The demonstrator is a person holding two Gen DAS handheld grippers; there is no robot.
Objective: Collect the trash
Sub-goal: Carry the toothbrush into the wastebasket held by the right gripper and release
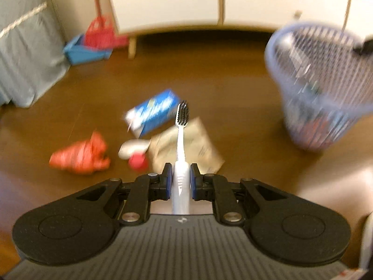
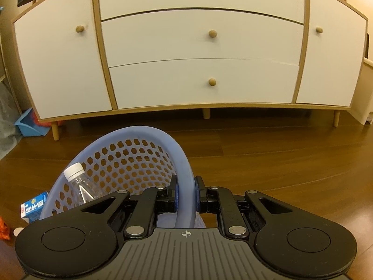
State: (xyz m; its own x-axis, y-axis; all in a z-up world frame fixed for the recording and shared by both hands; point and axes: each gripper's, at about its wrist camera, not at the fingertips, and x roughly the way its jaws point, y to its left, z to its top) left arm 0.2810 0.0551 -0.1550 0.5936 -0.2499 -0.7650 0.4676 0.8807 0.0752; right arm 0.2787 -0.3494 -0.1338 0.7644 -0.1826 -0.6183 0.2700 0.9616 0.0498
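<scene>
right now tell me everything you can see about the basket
The basket is pale lavender plastic, round, with a thick smooth rim and walls pierced by small hexagonal holes. It sits tilted above the wooden floor, held up by the right gripper, shut on its rim. A clear bottle with a white cap lies inside; other contents are too blurred to name.

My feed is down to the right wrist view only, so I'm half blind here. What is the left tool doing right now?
Observer: The left tool is shut on a white toothbrush, bristles pointing forward.
Operator: Any trash left on the floor beyond the blue box I can see?
Observer: Yes, a crumpled red wrapper and a brown paper packet lie near the blue box.
Operator: Is the basket upright?
Observer: From the left, the basket looks tilted, its mouth towards the left tool.
</scene>
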